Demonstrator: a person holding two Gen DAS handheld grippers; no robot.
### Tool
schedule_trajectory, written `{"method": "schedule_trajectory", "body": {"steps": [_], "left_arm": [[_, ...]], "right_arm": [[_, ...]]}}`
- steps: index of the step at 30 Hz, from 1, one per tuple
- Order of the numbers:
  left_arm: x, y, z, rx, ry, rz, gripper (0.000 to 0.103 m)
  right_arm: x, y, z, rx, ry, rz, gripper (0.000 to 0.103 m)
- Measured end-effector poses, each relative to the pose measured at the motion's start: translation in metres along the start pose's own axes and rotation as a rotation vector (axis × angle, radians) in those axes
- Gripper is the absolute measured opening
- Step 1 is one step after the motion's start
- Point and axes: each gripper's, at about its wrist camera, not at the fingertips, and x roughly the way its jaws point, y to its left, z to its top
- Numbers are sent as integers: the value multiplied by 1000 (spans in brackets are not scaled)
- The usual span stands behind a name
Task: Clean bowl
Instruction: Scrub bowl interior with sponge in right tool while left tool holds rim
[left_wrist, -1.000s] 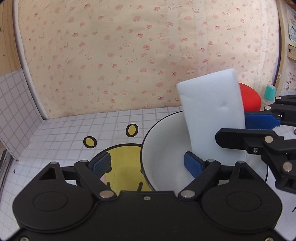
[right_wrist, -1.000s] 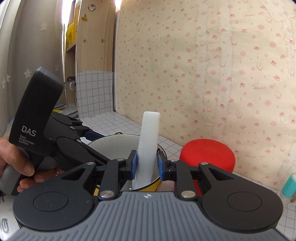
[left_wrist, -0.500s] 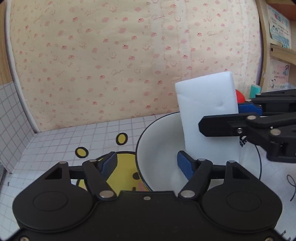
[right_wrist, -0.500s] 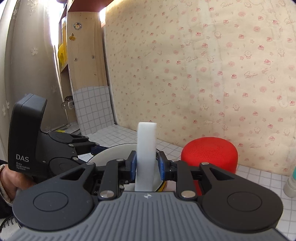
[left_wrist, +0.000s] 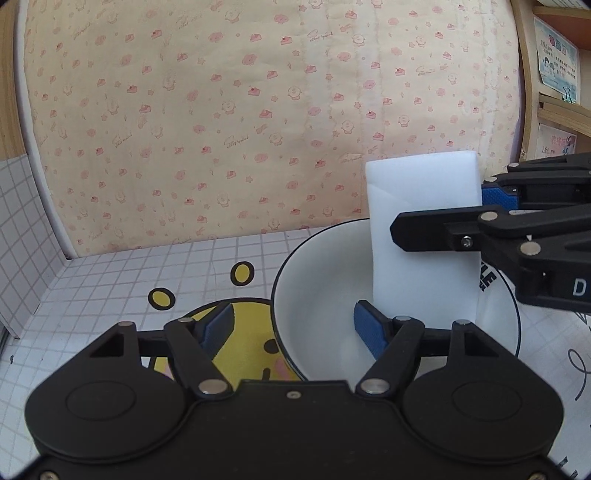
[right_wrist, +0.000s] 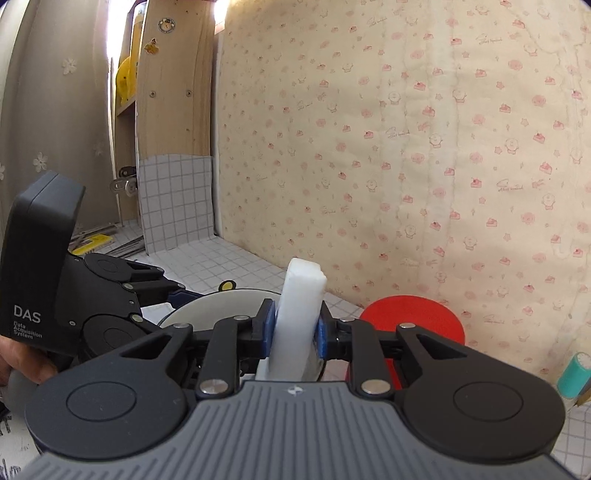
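A white bowl (left_wrist: 325, 295) with a thin dark rim sits on the tiled table. My left gripper (left_wrist: 295, 326) straddles its near-left wall, one blue pad inside and one outside, with a wide gap between the pads. My right gripper (right_wrist: 293, 334) is shut on a white sponge block (right_wrist: 299, 310). In the left wrist view the sponge (left_wrist: 421, 236) stands upright inside the bowl with its lower end near the bottom. The right gripper (left_wrist: 439, 218) reaches in from the right. The bowl's rim (right_wrist: 221, 299) shows behind the sponge in the right wrist view.
A yellow smiley mat (left_wrist: 251, 343) lies under the bowl's left side. A red round object (right_wrist: 410, 321) stands just right of the bowl. A teal bottle (right_wrist: 574, 374) is at the far right. A patterned wall runs along the back and a tiled panel (right_wrist: 173, 203) stands at the left.
The sponge and right gripper have shifted within the bowl, and the right gripper has swung round a little. The left gripper stays on the bowl's wall.
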Motion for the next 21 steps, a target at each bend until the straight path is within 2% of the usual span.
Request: {"method": "schedule_trajectory", "body": {"steps": [4,6,10,12,16,21], "left_arm": [[-1,0,0,-14,6,-15,73],[-1,1,0,-20,9,-19,73],[-1,3,0,-23,10,-20,73],[-1,4,0,-23,11,-20,73],[-1,4,0,-20,9,-16,74],[-3,0,-2,2,-4,-1,74]], "right_arm": [[-3,-1,0,10,4,25,22],[-2,-12,-1,123,1,115,21],[-1,-23,-3,224,1,189,21],[-2,-21,-3,187,3,182,21],[-1,-17,-5,120,25,101,22],[-3,-7,-7,11,19,67,22]]}}
